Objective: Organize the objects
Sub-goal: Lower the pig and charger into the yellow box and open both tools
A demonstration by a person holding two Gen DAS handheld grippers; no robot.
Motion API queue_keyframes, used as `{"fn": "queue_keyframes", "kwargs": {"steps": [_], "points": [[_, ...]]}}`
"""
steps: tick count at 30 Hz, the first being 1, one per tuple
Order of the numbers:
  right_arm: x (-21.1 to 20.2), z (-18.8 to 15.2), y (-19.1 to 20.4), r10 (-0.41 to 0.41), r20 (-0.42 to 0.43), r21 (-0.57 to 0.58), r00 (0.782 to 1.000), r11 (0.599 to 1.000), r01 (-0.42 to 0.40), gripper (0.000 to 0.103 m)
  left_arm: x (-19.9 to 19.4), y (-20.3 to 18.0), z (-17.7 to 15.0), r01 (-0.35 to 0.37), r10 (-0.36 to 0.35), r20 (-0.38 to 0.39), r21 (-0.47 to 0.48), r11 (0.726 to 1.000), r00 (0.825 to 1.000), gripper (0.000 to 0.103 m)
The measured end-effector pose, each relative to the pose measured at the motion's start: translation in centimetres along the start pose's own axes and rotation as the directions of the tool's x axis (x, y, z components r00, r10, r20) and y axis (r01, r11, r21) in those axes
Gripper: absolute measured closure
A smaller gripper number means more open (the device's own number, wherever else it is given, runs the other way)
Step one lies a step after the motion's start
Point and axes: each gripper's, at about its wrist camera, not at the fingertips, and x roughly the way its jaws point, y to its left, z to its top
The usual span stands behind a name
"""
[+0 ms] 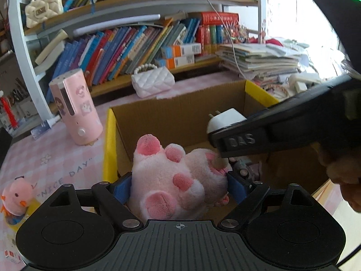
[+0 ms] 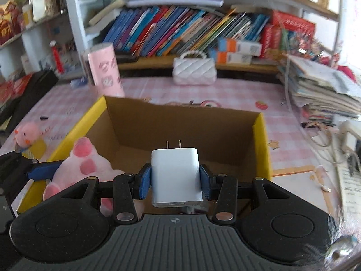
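Note:
My left gripper (image 1: 179,187) is shut on a pink plush paw (image 1: 171,180) and holds it over the near left part of an open cardboard box (image 1: 180,110) with yellow rims. My right gripper (image 2: 176,180) is shut on a white charger plug (image 2: 174,176), prongs pointing away, above the box (image 2: 185,126). In the left wrist view the right gripper (image 1: 259,135) with the charger (image 1: 225,118) comes in from the right over the box. The paw (image 2: 88,164) and a left finger (image 2: 42,171) show at the lower left of the right wrist view.
A pink cylinder (image 1: 75,110) stands left of the box. A white quilted purse (image 1: 153,81) sits behind it by the bookshelf (image 1: 135,45). A small pink chick plush (image 1: 17,195) lies at the near left. A stack of papers (image 2: 320,90) fills the right.

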Motion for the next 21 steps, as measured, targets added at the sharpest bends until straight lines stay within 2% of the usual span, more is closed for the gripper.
{"fn": "queue_keyframes", "kwargs": {"steps": [9,15,21], "points": [[3.3,0.9,-0.3,0.044,-0.125,-0.035,0.991,0.998,-0.049,0.061,0.4,-0.1,0.0,0.004,-0.004,0.005,-0.005,1.000,1.000,0.012],[4.6,1.1,-1.1,0.073,-0.197,0.018,0.978,0.997,-0.071,0.061,0.1,-0.2,0.0,-0.002,0.002,0.025,0.003,1.000,1.000,0.013],[4.9,1.0,-1.5,0.084,-0.221,0.051,0.972,0.996,-0.074,0.061,-0.3,-0.3,-0.1,-0.010,0.010,0.035,-0.004,1.000,0.999,0.013]]}}
